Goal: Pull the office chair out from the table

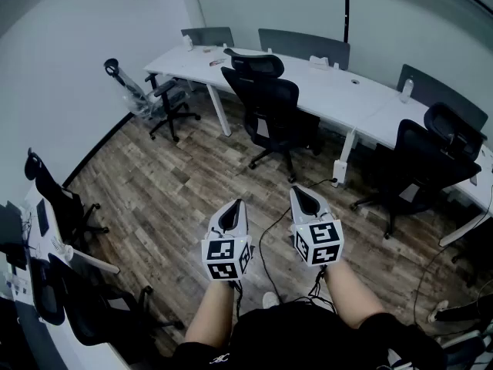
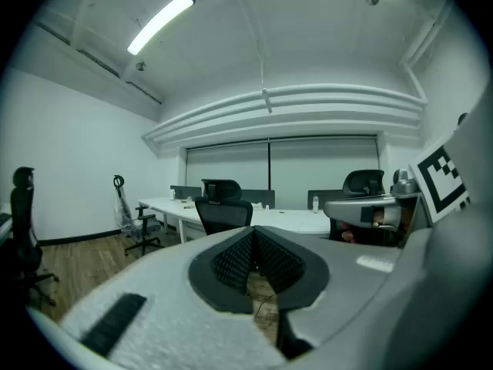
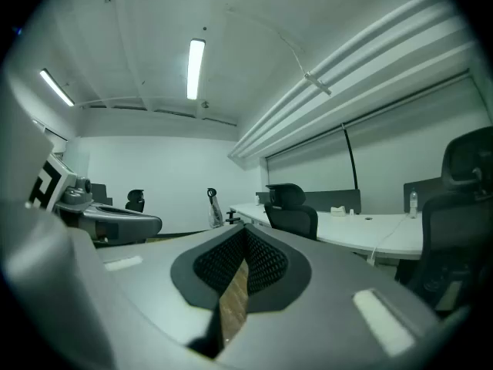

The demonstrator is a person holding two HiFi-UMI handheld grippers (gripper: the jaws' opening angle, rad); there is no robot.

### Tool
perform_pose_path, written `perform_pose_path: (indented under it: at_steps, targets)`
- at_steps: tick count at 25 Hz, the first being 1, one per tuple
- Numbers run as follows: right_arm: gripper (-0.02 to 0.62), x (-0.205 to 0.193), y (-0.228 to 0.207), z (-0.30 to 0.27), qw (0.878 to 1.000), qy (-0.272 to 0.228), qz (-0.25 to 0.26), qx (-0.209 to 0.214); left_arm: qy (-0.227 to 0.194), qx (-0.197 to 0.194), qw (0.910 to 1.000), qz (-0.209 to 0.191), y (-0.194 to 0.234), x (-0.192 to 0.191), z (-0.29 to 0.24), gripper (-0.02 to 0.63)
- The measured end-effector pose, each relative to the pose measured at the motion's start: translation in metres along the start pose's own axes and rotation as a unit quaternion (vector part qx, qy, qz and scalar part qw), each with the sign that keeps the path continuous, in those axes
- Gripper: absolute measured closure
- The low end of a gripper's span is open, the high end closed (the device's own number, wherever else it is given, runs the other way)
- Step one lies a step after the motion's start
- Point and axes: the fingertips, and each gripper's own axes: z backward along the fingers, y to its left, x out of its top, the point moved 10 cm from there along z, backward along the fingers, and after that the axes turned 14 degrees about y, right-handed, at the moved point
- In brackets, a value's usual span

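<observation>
Jaws closed and empty on my left gripper [image 1: 233, 210] and right gripper [image 1: 305, 197], side by side over wood floor [image 1: 169, 183]; black office chair [image 1: 266, 102] stands at the white table [image 1: 339, 91], well ahead.

black mesh office chair [image 1: 266, 102] backed against near edge of long white table [image 1: 331, 91], second black office chair [image 1: 427, 156] further right along the table, plastic-wrapped chair [image 1: 158, 99] off its left end, grey partition panels [image 1: 304, 46] behind it
</observation>
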Motion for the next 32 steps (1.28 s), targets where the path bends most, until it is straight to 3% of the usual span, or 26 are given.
perform_pose_path:
  at_steps: [6, 11, 23, 32]
  targets:
    - [0.589, 0.004, 0.003, -0.015, 1.000, 0.001, -0.005, 0.003, 0.006, -0.002, 0.9999, -0.012, 0.006, 0.005, -0.011, 0.598]
    - [0.588, 0.008, 0.006, -0.027, 0.999, -0.027, -0.043, 0.012, 0.006, -0.002, 0.9999, -0.012, 0.023, 0.005, -0.016, 0.598]
    - [0.586, 0.009, 0.039, -0.066, 1.000, -0.015, -0.017, -0.022, 0.010, -0.017, 0.9998, -0.011, 0.081, 0.001, -0.031, 0.598]
    - [0.586, 0.017, 0.039, -0.096, 0.999, -0.029, -0.013, -0.032, 0.009, -0.020, 0.9996, -0.017, 0.106, 0.009, -0.055, 0.598]
